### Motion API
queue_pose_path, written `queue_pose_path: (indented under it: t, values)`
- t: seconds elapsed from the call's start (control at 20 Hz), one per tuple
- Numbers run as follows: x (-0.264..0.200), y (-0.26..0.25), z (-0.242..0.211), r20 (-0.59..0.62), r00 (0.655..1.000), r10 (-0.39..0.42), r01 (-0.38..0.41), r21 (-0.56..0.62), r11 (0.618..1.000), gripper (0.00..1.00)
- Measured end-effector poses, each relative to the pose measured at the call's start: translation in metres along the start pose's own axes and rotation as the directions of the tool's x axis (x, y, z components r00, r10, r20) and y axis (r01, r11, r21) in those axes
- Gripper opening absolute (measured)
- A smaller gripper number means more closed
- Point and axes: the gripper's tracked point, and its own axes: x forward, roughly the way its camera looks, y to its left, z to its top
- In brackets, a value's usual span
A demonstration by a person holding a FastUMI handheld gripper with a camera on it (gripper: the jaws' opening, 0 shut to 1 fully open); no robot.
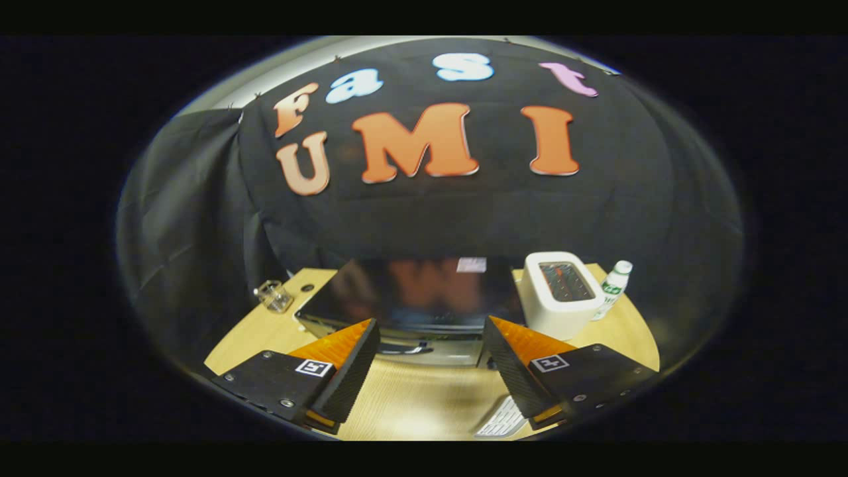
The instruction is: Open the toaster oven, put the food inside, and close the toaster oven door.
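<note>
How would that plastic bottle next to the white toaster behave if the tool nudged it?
The bottle stands upright, tall and narrow, so it probably tips easily. Once down, its round body would likely roll. The open tool is well short of it.

The gripper view rides on the gripper (430, 331), looking forward and slightly down along its spread, empty fingers in the lower frame, close to the bench (424, 397), facing the toaster oven (411, 298) mid-frame.

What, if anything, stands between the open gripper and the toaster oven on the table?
Nothing visible does. The gripper is open and empty, and the toaster oven sits just ahead of its fingers across bare table. The white toaster stands beside the oven.
</note>
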Motion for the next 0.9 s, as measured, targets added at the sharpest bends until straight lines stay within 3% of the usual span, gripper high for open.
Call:
queue_pose_path:
  t: [0.3, 0.5, 0.9]
  values:
    - [-0.039, -0.053, 0.083, 0.216, 0.970, -0.113, 0.115, 0.004, 0.993, 0.93]
    - [-0.072, -0.054, 0.136, 0.346, 0.931, -0.115, 0.116, 0.020, 0.993, 0.93]
    - [-0.135, -0.031, 0.218, 0.613, 0.785, -0.092, 0.128, -0.015, 0.992, 0.93]
